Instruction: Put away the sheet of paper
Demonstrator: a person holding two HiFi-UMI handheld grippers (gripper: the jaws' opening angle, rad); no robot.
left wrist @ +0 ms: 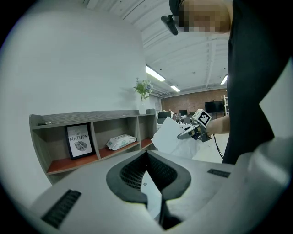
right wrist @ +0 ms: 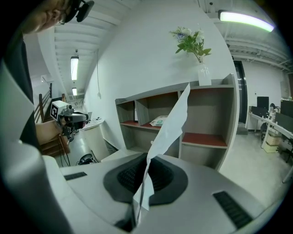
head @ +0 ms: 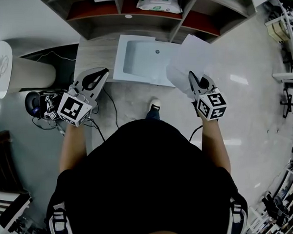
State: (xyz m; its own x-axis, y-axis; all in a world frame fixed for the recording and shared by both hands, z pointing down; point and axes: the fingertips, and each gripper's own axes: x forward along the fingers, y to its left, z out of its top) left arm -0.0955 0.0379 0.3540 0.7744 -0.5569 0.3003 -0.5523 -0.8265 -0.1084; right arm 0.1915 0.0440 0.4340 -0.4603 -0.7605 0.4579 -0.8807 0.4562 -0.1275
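Pale glossy floor [head: 250,95] all round; we stand facing a low grey shelf unit [head: 161,29] with reddish boards. A wipes pack [head: 160,2] lies in its middle bay, and a framed print [left wrist: 79,140] leans in the bay to its left. On top of the unit, at one end, is a vase of flowers [right wrist: 196,45]. A small wood-grain table [head: 93,55] sits before the unit and carries a white tray [head: 139,60].

Our right gripper [head: 191,76] is clamped on the sheet of paper [head: 188,62]. Its jaws are fully together on the sheet's lower edge. The sheet rises from the jaws, bent and slightly creased. From above it overlaps the tray's right end and the floor beside it. It is held in the air and does not rest on anything.

Our left gripper [head: 103,72] hangs over the table's left front corner, well apart from the sheet. Its jaws stand only a sliver apart with nothing between them.
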